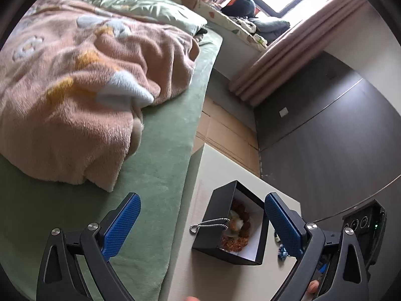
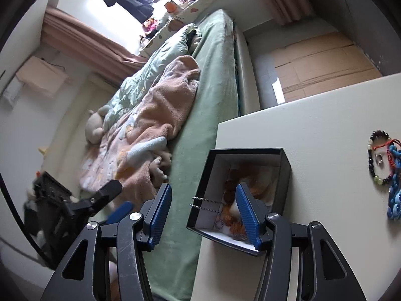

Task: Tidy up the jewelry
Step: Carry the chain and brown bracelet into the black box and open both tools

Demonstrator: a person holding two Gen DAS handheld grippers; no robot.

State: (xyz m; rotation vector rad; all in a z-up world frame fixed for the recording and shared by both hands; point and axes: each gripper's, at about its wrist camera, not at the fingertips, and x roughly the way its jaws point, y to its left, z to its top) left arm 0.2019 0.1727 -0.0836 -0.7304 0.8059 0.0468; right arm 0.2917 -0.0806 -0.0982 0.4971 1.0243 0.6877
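Note:
A black box (image 1: 223, 248) with a white inside stands on the white table (image 1: 225, 165) beside the bed. It holds orange and brown beads (image 1: 238, 228), and a silver ball chain (image 1: 208, 224) hangs over its left wall. My left gripper (image 1: 203, 198) is wide open above the box with nothing between its fingers. In the right wrist view the box (image 2: 285, 175) is close. My right gripper (image 2: 203, 188) is open, with one finger over the inside and the other outside the left wall. The ball chain (image 2: 208, 203) lies between them, touched by neither pad.
A dark bead bracelet (image 2: 373, 173), a ring (image 2: 379, 159), a red cord (image 2: 388, 148) and a blue knotted piece (image 2: 396, 200) lie on the table (image 2: 313, 130) to the right. The bed with a green sheet (image 2: 215, 95) and pink blanket (image 1: 75, 100) borders the table's left edge.

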